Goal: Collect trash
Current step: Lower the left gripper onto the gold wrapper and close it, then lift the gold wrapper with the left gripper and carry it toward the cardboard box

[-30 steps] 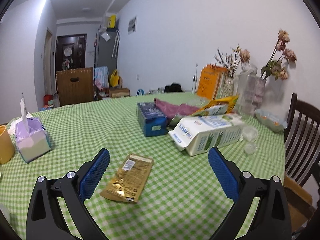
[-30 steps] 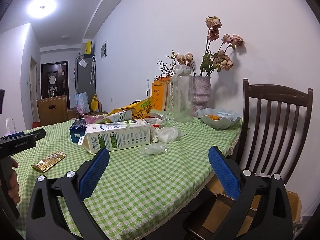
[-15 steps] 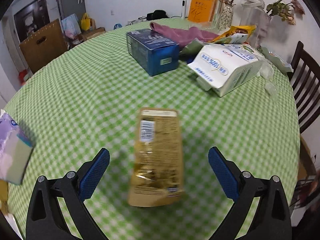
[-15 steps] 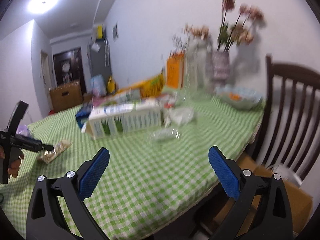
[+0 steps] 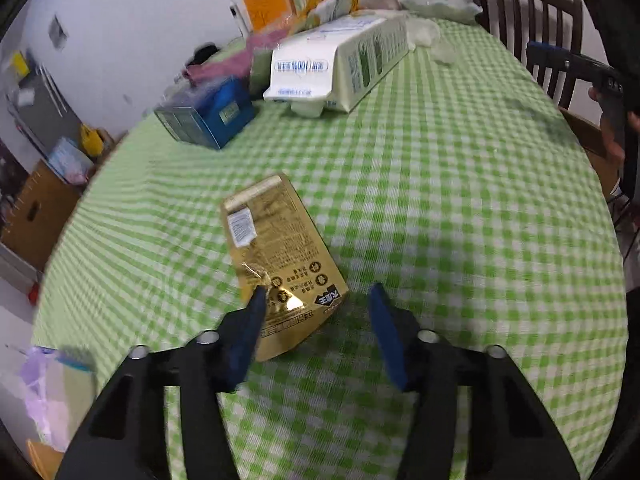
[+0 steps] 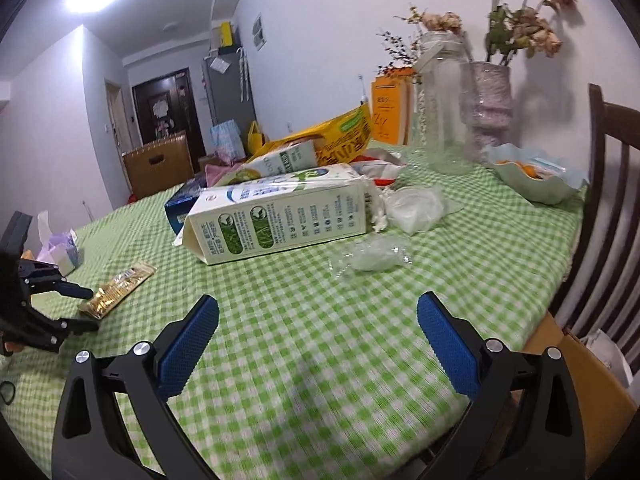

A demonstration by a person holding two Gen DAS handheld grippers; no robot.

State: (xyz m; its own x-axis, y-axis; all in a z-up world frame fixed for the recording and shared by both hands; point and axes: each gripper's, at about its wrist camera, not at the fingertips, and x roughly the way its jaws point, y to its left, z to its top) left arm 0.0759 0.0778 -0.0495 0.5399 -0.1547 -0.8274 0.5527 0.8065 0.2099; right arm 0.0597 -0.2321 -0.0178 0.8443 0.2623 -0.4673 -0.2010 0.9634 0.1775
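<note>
— Okay, where is the trash?

— I see a gold wrapper (image 5: 280,256) lying flat on the checked counter (image 5: 460,216), its near end between the fingers of my left tool (image 5: 316,316). That tool points steeply down and its jaws are closing; the pads are not pressing on the wrapper yet, one blue pad (image 5: 248,328) overlaps its edge.

— And the right tool?

— My right tool (image 6: 318,340) stands wide with nothing between its fingers, held over bare cloth. Ahead of it lies a milk carton (image 6: 280,216) on its side, with crumpled clear plastic (image 6: 372,258) just beside it. In that view the left tool (image 6: 52,300) sits at the far left, at the wrapper's (image 6: 116,288) end.

— Anything else nearby?

— A blue box (image 5: 208,116) behind the wrapper, and a chair (image 5: 528,20) at the counter's far side.
</note>
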